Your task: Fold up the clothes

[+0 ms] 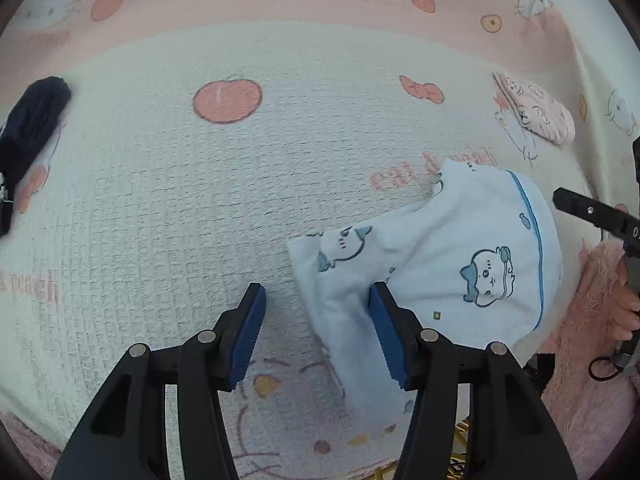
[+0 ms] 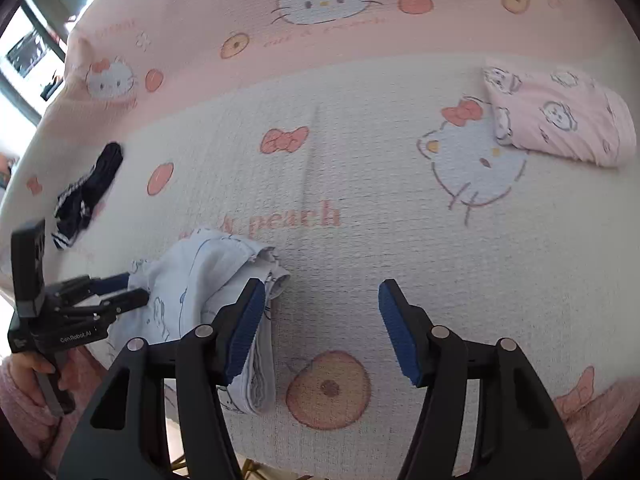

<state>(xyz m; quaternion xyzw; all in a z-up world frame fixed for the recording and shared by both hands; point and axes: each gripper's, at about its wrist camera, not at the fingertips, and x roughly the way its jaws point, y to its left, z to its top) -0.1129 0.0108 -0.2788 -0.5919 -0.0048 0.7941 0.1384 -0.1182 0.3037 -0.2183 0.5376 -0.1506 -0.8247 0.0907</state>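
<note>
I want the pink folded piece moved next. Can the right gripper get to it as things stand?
Probably yes. The right gripper is open and holds nothing, and the blanket between it and the pink folded garment lies bare. The white garment sits off to its left, out of the way.

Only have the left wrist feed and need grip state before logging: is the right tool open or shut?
Observer: Open. The right tool has only blanket between its fingers.
Operator: Is it touching the white garment?
Observer: One finger overlaps the white garment at its bunched edge. I cannot tell if they touch.
Operator: Is that edge a single layer?
Observer: No, several stacked folds show there, running toward the camera.
</note>
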